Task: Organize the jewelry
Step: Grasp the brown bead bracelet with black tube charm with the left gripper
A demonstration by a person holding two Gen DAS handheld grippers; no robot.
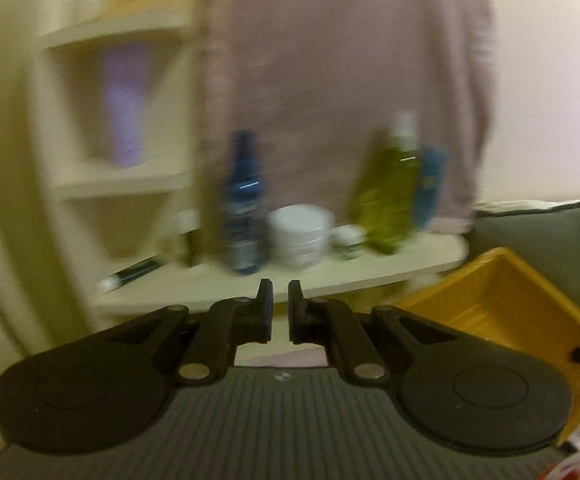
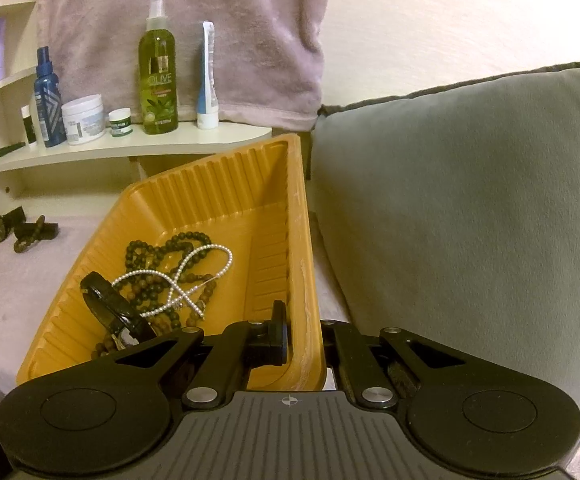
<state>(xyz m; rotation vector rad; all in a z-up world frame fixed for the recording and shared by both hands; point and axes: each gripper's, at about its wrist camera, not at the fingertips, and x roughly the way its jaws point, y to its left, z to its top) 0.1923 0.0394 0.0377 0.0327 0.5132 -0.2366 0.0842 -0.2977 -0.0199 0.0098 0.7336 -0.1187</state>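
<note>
Right wrist view, sharp: the right tool (image 2: 304, 334) is clamped across the right wall of the yellow ribbed plastic tray (image 2: 225, 196), one finger inside, the other outside and largely hidden by the wall. In the tray lie a white pearl strand (image 2: 193, 276), dark round-bead necklaces (image 2: 157, 252) and a black glossy item (image 2: 109, 308), tangled together.

Left wrist view, motion-blurred: the left tool (image 1: 281, 306) is nearly closed, a narrow gap between its fingers, holding nothing. Only the tray's corner (image 1: 502, 300) appears; the jewelry is not visible there.

Legible writing: "OLIVE" on the green spray bottle (image 2: 157, 76). It stands on a cream shelf (image 2: 137, 146) with a blue bottle (image 2: 47, 100) and a white jar (image 2: 83, 118). Other labels are unreadable.

A grey cushion (image 2: 470, 200) touches the tray's right side.
</note>
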